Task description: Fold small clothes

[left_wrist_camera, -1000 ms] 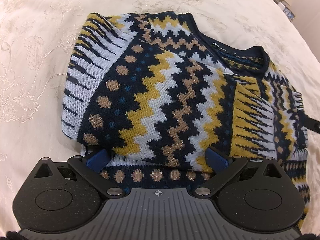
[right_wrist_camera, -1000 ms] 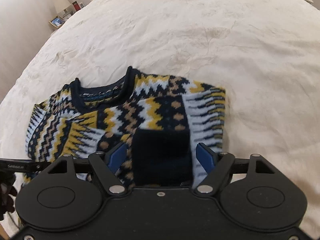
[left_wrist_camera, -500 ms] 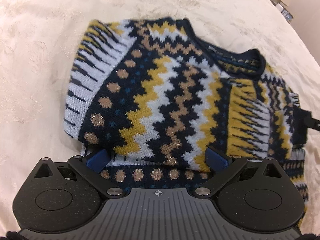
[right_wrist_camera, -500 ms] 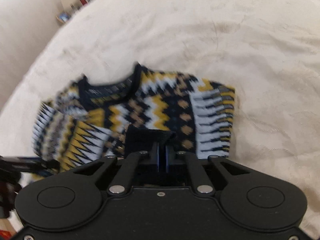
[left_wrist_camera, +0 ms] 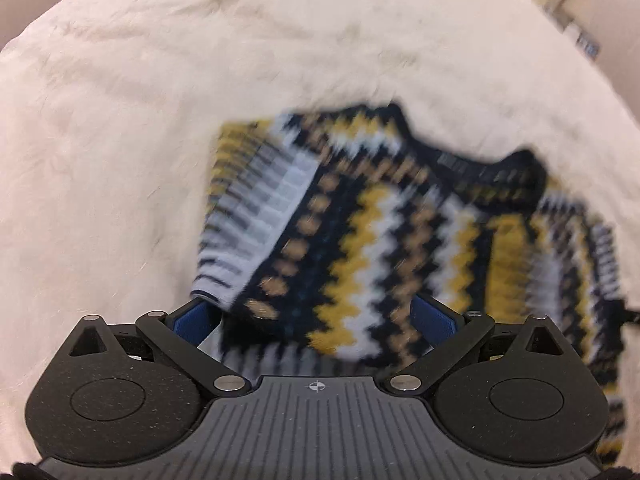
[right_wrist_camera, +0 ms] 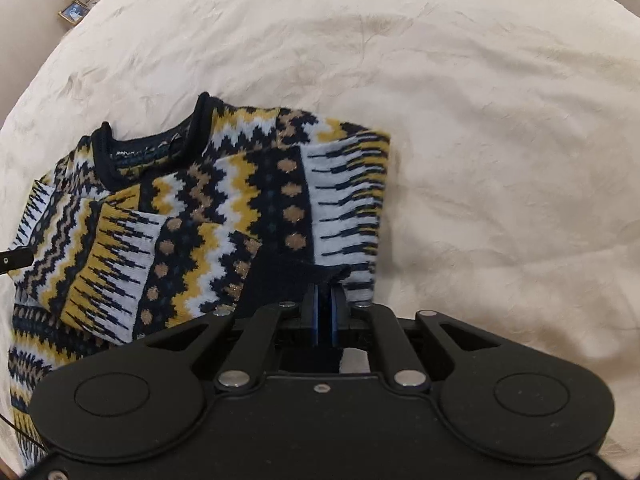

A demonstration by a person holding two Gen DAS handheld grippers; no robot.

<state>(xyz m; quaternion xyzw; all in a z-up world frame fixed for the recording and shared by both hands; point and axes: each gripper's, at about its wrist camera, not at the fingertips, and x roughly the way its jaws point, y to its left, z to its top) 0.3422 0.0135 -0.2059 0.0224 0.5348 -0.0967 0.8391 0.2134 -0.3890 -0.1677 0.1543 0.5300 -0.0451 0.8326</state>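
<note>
A small knitted sweater (left_wrist_camera: 384, 232) with navy, yellow, white and tan zigzag bands lies partly folded on a cream bedspread (left_wrist_camera: 160, 100). In the left wrist view it is motion-blurred. My left gripper (left_wrist_camera: 316, 316) is open, its blue pads on either side of the sweater's near folded edge. In the right wrist view the sweater (right_wrist_camera: 208, 216) lies with its navy collar at the far left. My right gripper (right_wrist_camera: 324, 312) is shut on the sweater's dark near edge.
The cream bedspread (right_wrist_camera: 480, 120) stretches wide beyond and to the right of the sweater. A lamp and a picture frame (right_wrist_camera: 74, 12) stand on a bedside surface at far left. A dark part of the other gripper (right_wrist_camera: 14, 260) shows at the left edge.
My right gripper closed on the sweater's near edge and holds it. My left gripper stayed open and drew back and up, so the sweater looks smaller and blurred.
</note>
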